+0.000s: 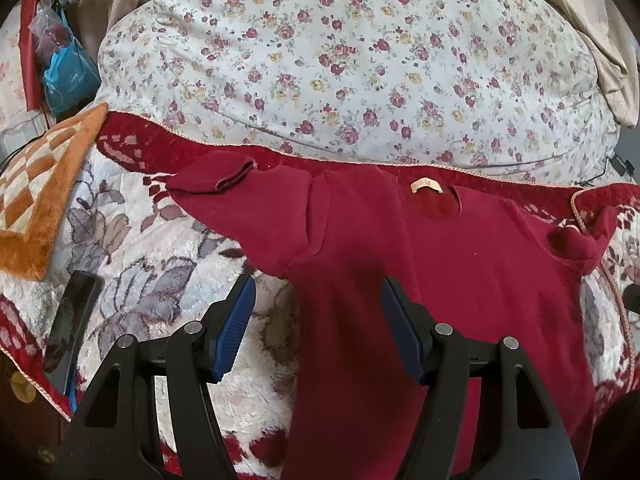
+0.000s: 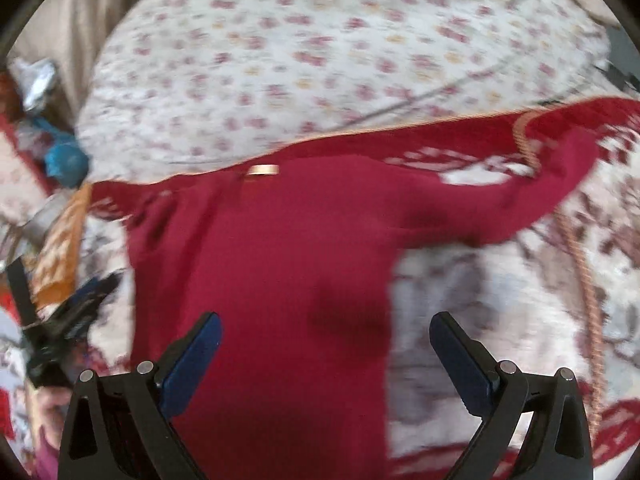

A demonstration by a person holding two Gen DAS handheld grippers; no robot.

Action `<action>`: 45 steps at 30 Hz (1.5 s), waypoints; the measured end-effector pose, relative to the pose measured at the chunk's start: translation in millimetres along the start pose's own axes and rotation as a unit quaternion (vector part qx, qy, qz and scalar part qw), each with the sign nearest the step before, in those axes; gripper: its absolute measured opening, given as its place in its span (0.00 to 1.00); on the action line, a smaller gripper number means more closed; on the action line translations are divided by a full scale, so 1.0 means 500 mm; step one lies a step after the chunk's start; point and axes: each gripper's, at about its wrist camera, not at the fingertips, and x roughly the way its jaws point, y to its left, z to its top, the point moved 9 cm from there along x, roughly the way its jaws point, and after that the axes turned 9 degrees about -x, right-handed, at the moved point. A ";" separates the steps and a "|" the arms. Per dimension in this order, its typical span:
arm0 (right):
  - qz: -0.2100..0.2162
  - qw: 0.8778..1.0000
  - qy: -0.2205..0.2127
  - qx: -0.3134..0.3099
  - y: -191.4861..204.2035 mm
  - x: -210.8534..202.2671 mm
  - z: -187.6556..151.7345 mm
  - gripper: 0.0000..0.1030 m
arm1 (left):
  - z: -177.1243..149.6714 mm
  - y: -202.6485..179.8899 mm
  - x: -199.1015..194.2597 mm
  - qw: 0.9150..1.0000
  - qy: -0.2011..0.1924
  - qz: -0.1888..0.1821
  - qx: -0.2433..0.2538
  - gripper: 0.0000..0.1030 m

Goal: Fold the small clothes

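A small dark red long-sleeved top (image 1: pixel 400 264) lies flat on a floral plush blanket (image 1: pixel 160 272), neck label (image 1: pixel 426 186) at the far end, both sleeves spread out to the sides. My left gripper (image 1: pixel 318 296) is open and empty, above the top's left side near the armpit. In the blurred right wrist view the same top (image 2: pixel 272 264) fills the middle. My right gripper (image 2: pixel 326 330) is open and empty above the top's lower right part, its right finger over the blanket (image 2: pixel 480 280).
A floral quilt (image 1: pixel 340 60) is heaped behind the top. An orange checked cushion (image 1: pixel 36 192) lies at the left. A dark phone (image 1: pixel 70 328) rests on the blanket's left edge. Blue bags (image 1: pixel 68 72) hang at the far left. The left gripper (image 2: pixel 68 320) shows at the right view's left edge.
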 end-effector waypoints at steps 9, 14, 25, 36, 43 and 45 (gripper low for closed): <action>0.038 0.999 -0.017 -0.006 0.099 0.046 0.049 1.00 | 0.003 -0.013 -0.001 1.000 -0.003 -0.003 0.007 0.63; 0.019 0.999 -0.028 -0.037 0.130 0.057 0.065 1.00 | 0.003 -0.016 0.008 1.000 0.002 0.001 0.005 0.63; -0.059 0.993 -0.042 -0.091 0.134 0.116 0.113 1.00 | 0.014 -0.018 0.052 1.000 0.020 0.009 0.003 0.63; -0.092 0.990 -0.028 -0.101 0.088 0.146 0.116 1.00 | 0.027 -0.011 0.080 0.999 0.033 0.014 0.008 0.63; -0.100 0.991 -0.031 -0.082 0.042 0.122 0.112 1.00 | 0.046 -0.012 0.067 1.000 0.027 0.007 0.009 0.63; -0.104 0.991 -0.034 -0.082 0.033 0.114 0.112 1.00 | 0.051 -0.020 0.059 1.000 0.021 0.009 0.018 0.63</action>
